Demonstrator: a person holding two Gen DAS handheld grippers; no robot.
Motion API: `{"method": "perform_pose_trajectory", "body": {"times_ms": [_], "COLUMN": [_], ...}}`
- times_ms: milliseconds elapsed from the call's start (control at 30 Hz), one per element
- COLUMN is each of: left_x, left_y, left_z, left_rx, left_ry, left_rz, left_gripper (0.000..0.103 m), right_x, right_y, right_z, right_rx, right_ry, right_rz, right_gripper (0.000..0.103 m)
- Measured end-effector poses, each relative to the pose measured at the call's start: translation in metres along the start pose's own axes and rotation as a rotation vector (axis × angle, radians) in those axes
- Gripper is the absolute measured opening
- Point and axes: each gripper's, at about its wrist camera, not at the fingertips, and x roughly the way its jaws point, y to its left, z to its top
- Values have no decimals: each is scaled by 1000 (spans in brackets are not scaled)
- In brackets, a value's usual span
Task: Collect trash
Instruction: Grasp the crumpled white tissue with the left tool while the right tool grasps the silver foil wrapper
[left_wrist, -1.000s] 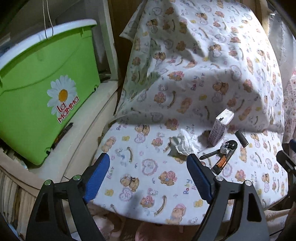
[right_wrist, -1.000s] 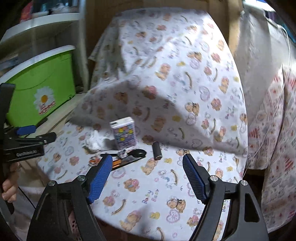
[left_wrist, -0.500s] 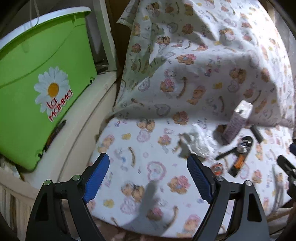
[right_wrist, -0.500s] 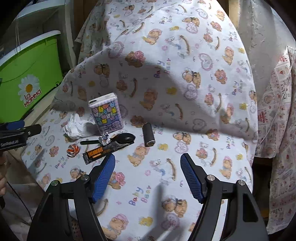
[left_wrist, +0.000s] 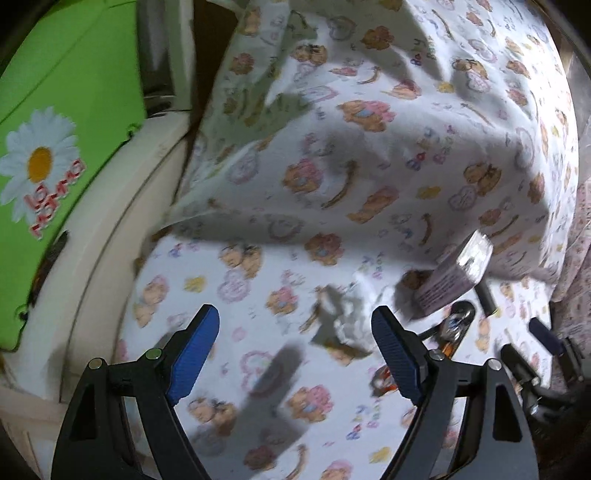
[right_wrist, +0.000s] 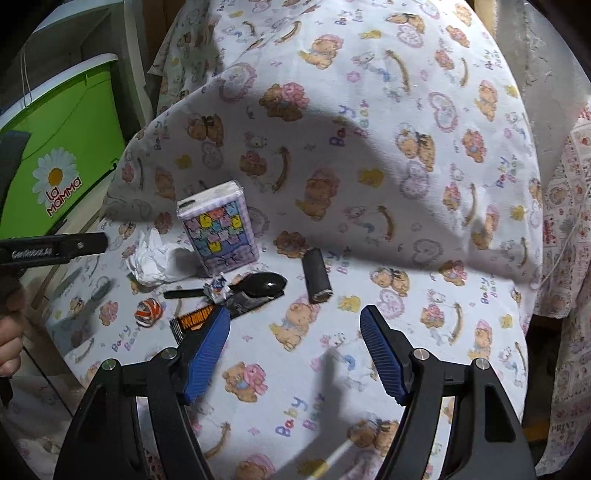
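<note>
On the bear-print cloth lie a crumpled white tissue (right_wrist: 149, 258), a small foil ball (right_wrist: 217, 290), an orange-white wrapper ball (right_wrist: 147, 312), a black-orange wrapper (right_wrist: 221, 312), a black spoon (right_wrist: 255, 286) and a dark cylinder (right_wrist: 316, 275). My right gripper (right_wrist: 293, 352) is open and empty, just in front of the wrapper and spoon. My left gripper (left_wrist: 295, 349) is open and empty, low over the cloth, with the tissue (left_wrist: 345, 317) just ahead near its right finger (left_wrist: 395, 354).
A pastel tissue pack (right_wrist: 218, 230) stands behind the trash, also in the left wrist view (left_wrist: 454, 275). A green "la Mamma" bin (left_wrist: 55, 147) sits on a cream ledge (left_wrist: 110, 236) at left. A patterned curtain (right_wrist: 569, 221) hangs at right.
Both grippers have moved forward and lower toward the objects on the cloth. The trash now looks larger and nearer. Both stay open.
</note>
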Motion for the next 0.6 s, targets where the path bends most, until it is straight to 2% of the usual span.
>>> {"method": "perform_pose_trajectory", "body": {"times_ms": [100,200,333,467,500,533,567,600], "left_x": [5,12,24,35,37,38,40,41], "left_y": [-13,-21,-21,-21,-22,-23,-25,-25], "left_z": [9,12,14,12,11,11,10,9], "left_rx": [43,66,33,-10,-9,-4,3,-1], "left_ry": [-5,12,77,122,127,130,142,165], "left_rz": [-8,12,-44,-90,-89,-92,-114,-146], "left_gripper": [81,74,58,51,44,28,18,4], "right_x": [8,17,26,31,31,31,31,31], "right_y": [5,15,26,31,32,32,32,32], "right_z": [5,7,8,5,5,5,5,5], "right_rx": [-18,-48,-79,-79,-77,-74,-70,-65], "right_ry": [9,32,52,59,58,55,54,52], "right_rz": [13,40,68,78,80,82,84,92], "right_gripper": [74,65,59,53,53,53,52,51]}}
